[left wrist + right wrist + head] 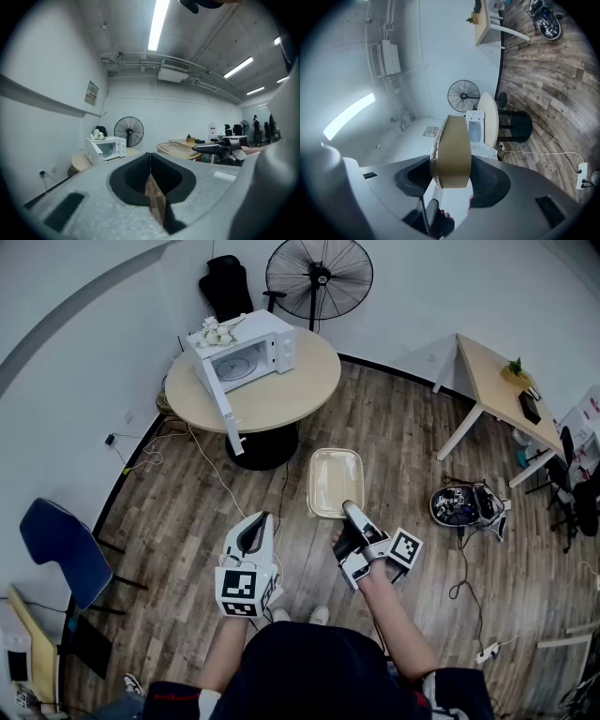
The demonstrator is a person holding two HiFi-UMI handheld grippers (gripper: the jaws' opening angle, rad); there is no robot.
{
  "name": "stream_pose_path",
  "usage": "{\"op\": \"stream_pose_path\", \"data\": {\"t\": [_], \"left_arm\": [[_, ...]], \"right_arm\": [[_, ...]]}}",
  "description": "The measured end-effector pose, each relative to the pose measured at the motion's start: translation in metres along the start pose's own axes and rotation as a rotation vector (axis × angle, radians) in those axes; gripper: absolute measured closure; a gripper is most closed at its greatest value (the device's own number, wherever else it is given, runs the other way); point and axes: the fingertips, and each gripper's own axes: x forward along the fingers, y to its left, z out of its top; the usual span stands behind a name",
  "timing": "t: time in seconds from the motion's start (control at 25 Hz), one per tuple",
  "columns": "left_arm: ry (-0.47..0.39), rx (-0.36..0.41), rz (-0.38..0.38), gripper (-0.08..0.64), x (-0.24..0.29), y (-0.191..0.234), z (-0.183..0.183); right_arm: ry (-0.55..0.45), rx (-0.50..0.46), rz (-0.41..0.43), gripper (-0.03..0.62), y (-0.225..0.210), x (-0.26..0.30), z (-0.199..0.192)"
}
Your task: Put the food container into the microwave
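A beige food container with a clear lid hangs level over the wooden floor, held by its near edge. My right gripper is shut on that edge. In the right gripper view the container fills the space between the dark pads. My left gripper is beside it to the left, shut and empty, its jaws meeting. The white microwave stands on the round table ahead, its door swung open towards me. It also shows as the microwave in the left gripper view.
A standing fan and a black chair are behind the table. A blue chair stands at the left and a wooden desk at the right. Cables and a dark device lie on the floor.
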Motion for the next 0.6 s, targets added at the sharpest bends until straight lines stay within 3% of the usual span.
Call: {"op": "stream_pose_path", "data": {"t": [0.2, 0.6], "left_arm": [[-0.006, -0.073, 0.017, 0.541, 0.001, 0.002, -0.003], [0.008, -0.065, 0.031, 0.541, 0.016, -0.016, -0.004]], "right_arm": [[0.006, -0.008, 0.004, 0.367, -0.003, -0.003, 0.002], [0.031, -0.021, 0.02, 0.367, -0.002, -0.004, 0.023]]}}
